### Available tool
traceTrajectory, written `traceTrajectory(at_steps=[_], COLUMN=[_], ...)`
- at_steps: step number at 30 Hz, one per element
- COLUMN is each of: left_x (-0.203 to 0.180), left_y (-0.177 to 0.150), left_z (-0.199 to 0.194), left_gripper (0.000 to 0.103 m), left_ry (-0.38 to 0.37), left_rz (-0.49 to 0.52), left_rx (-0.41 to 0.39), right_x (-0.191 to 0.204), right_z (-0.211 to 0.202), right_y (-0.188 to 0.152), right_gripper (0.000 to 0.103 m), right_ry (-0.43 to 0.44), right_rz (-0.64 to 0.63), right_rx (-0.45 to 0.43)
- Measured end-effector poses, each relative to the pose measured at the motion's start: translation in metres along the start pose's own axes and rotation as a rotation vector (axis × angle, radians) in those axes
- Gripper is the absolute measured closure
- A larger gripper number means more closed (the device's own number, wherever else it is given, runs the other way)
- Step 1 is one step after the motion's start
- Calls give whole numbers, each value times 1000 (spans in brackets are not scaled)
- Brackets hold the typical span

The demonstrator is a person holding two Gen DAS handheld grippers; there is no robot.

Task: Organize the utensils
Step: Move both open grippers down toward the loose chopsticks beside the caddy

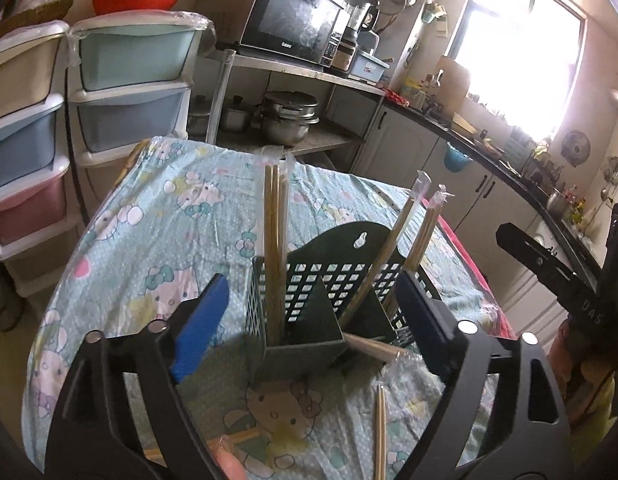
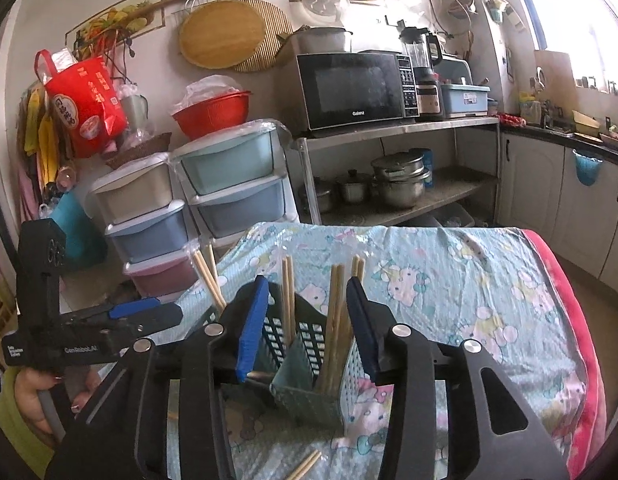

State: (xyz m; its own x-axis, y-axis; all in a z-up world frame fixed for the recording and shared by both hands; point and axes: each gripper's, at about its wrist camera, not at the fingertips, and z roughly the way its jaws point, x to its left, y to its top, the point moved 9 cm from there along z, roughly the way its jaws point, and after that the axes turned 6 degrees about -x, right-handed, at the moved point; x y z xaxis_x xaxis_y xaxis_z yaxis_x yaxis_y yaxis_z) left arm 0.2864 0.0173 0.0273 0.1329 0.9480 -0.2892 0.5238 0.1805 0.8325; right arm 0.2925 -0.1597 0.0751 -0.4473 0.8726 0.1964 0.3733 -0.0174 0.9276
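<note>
A dark green perforated utensil holder (image 1: 305,344) stands on the cloth-covered table (image 1: 157,216). Wrapped wooden chopsticks stand in its compartments: one bundle upright (image 1: 275,248), two leaning right (image 1: 385,248). My left gripper (image 1: 313,280) is open wide, its blue pads (image 1: 201,328) on either side of the holder without touching it. In the right wrist view my right gripper (image 2: 309,284) is open above the holder (image 2: 309,396). A chopstick pair (image 2: 287,300) stands between its pads, not pressed. Loose chopsticks lie on the cloth (image 1: 381,432) (image 2: 305,466).
Stacked plastic drawers (image 2: 229,184) stand beyond the table's far left corner. A metal shelf with a microwave (image 2: 353,88) and pots (image 2: 401,180) stands behind. Kitchen cabinets (image 2: 549,200) run along the right. A hand (image 2: 33,396) holds the left gripper's handle.
</note>
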Motion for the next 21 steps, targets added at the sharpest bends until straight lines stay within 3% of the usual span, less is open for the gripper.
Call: traceTrajectory(at_steps=[9, 12, 21], left_x=[-1, -3, -3], left_y=[-9, -13, -29], left_z=[-11, -15, -25], left_gripper=[11, 11, 11], left_ry=[4, 3, 9], left_rz=[-1, 2, -1], left_rx=[-9, -9, -1], right_x=[-4, -6, -12], right_z=[-9, -12, -24], right_y=[-21, -31, -57], right_gripper=[50, 43, 38], right_ry=[-5, -8, -18], right_rz=[12, 19, 39], right_rx=[37, 54, 94])
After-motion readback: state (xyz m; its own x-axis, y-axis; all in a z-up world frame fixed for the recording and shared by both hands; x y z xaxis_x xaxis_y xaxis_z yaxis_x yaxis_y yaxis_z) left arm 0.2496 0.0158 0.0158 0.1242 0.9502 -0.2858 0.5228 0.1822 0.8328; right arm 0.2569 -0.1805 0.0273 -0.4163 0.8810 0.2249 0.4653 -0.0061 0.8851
